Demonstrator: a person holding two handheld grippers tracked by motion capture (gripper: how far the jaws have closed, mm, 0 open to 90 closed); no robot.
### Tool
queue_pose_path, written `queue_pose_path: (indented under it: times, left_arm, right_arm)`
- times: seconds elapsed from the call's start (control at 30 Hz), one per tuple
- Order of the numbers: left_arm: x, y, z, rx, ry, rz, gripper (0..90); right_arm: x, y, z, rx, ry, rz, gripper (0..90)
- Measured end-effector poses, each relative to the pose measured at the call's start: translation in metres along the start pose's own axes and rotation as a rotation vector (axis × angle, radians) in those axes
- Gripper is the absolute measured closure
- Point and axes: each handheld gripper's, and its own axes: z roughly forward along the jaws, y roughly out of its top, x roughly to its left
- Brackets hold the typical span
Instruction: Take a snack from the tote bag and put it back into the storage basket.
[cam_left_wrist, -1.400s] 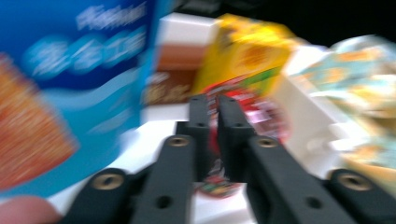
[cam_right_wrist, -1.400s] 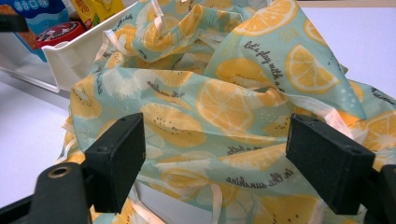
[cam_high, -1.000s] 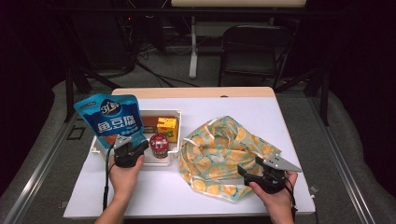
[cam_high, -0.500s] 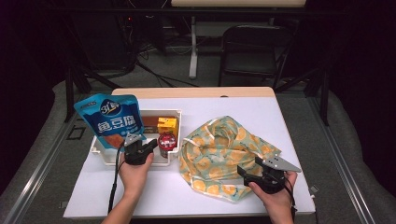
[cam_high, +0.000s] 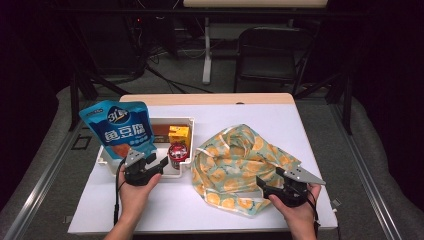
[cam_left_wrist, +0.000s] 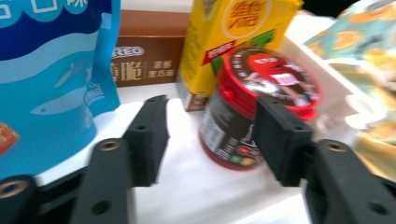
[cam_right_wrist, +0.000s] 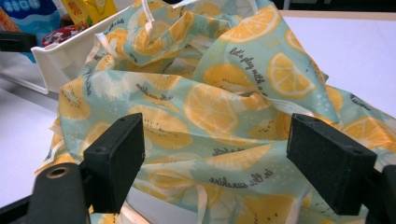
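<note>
- Left gripper (cam_high: 156, 164): held in the person's left hand (cam_high: 134, 192) at the near edge of the white tray (cam_high: 186, 121), jaws spread wide and empty.
- In the left gripper view, same left gripper (cam_left_wrist: 210, 135): jaws standing to either side of the red-lidded candy jar (cam_left_wrist: 254, 109), the right-hand pad just in front of the jar's side, the left-hand pad well apart from it; contact not discernible (picture slightly blurred).
- Red-lidded candy jar (cam_high: 178, 152): upright inside the tray, at its near right corner, just in front of the yellow drink carton (cam_high: 178, 135).
- Yellow drink carton (cam_left_wrist: 229, 42): upright, directly behind the jar and apparently touching it, with the brown biscuit box (cam_left_wrist: 148, 56) beside it toward the tray's back wall.
- Blue snack pouch (cam_high: 120, 129): standing upright at the tray's left end, taller than everything else in the tray; seen at the left edge of the left gripper view (cam_left_wrist: 51, 74).
- Lemon-print cloth bag (cam_high: 240, 165): crumpled on the white table (cam_high: 280, 120) just right of the tray, its left edge against the tray's side wall.
- Right gripper (cam_high: 270, 184): held in the person's right hand (cam_high: 297, 210) at the near right edge of the cloth bag, jaws wide apart, nothing clamped.
- In the right gripper view, right gripper (cam_right_wrist: 215, 154): jaws set wide over the folds of the lemon-print cloth bag (cam_right_wrist: 219, 98), with the tray wall (cam_right_wrist: 70, 58) visible beyond at upper left (printed script legible on the fabric).
</note>
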Motion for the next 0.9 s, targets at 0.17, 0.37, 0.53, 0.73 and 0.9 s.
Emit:
queue_pose_path:
  times: [0.17, 0.37, 0.53, 0.73, 0.9]
  left_arm:
    - [-0.006, 0.002, -0.017, -0.001, -0.051, 0.094, 22.1]
    - [-0.006, 0.001, -0.036, -0.004, -0.134, 0.121, 7.3]
    - [0.002, -0.001, -0.053, -0.015, -0.125, 0.121, 0.0]
    - [0.013, -0.009, -0.071, -0.031, -0.15, 0.144, 0.0]
    - [0.025, -0.011, -0.081, -0.048, -0.155, 0.129, 0.0]
  right_arm:
    - [-0.003, 0.001, -0.002, -0.012, -0.005, 0.001, 16.9]
    - [-0.007, 0.001, -0.004, -0.01, -0.01, 0.001, 14.7]
    - [-0.011, 0.002, -0.007, -0.015, -0.019, -0.003, 14.1]
    - [-0.018, 0.002, -0.01, -0.022, -0.029, 0.002, 12.7]
    - [-0.025, 0.001, -0.013, -0.028, -0.038, 0.012, 12.4]
